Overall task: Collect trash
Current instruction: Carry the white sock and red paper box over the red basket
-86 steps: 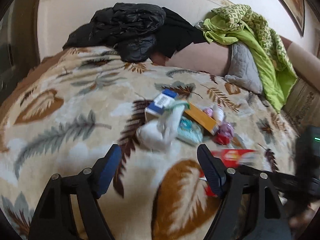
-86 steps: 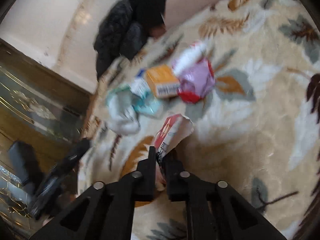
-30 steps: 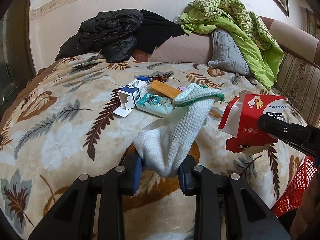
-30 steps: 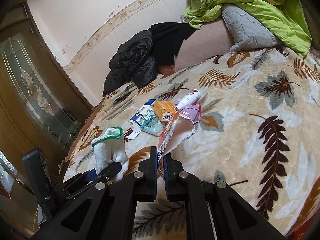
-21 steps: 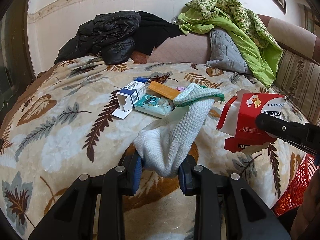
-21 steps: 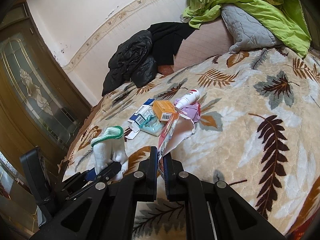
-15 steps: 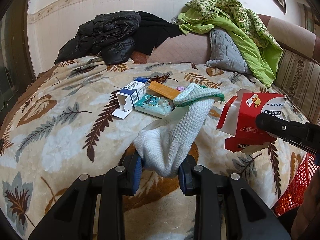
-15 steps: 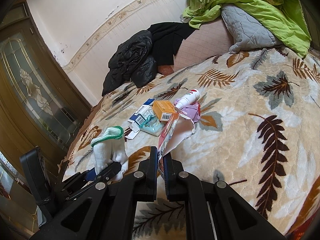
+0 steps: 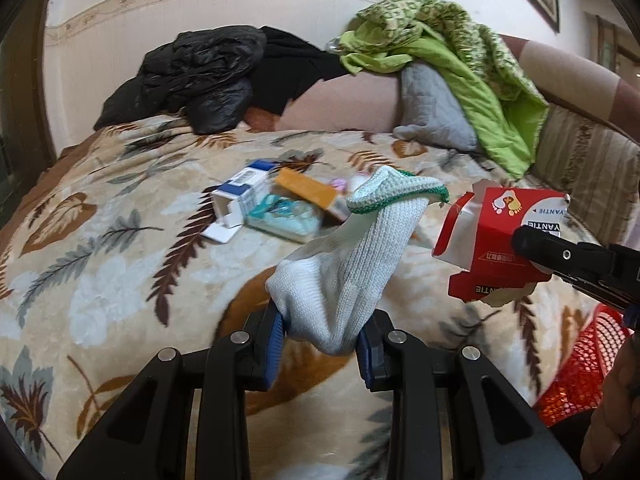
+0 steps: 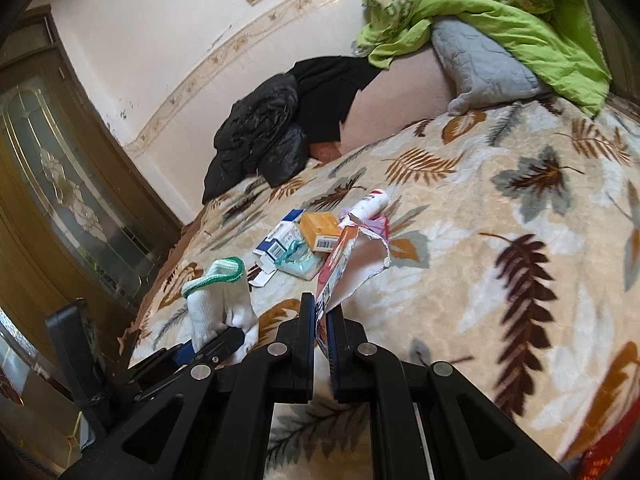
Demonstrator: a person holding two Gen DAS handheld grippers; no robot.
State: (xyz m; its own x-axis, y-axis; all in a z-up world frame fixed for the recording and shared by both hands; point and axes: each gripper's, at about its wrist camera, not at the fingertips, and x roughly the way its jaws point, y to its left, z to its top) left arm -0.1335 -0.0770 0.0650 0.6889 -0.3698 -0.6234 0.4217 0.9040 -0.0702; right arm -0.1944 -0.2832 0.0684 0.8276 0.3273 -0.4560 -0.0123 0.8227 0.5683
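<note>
The left gripper [image 9: 322, 344] pinches the fingertip end of a white knit work glove [image 9: 352, 264], its blue-padded jaws pressed against the fabric on either side, so that the glove stands up above the leaf-patterned blanket [image 9: 100, 280] with its green-edged cuff flopped over at the top. The right gripper [image 10: 320, 320] has its jaws pressed together on a wall of a torn red carton [image 10: 340, 264] (white inside, with a footprint mark and printed lettering on the red face), which it holds clear of the bed; in the left wrist view the carton [image 9: 500, 240] hangs just to the right of the glove's cuff. Further back on the blanket lies a small heap of rubbish: an opened blue and white box [image 9: 240, 200], an orange box [image 9: 308, 192], a pale teal packet [image 9: 284, 216], and, seen from the right wrist, a white tube [image 10: 370, 204] on a pink wrapper. A red mesh basket [image 9: 588, 368] shows at the bed's near right edge. A black jacket [image 9: 192, 76], a grey pillow [image 9: 432, 116] and a green quilt [image 9: 460, 52] are piled against the headboard.
</note>
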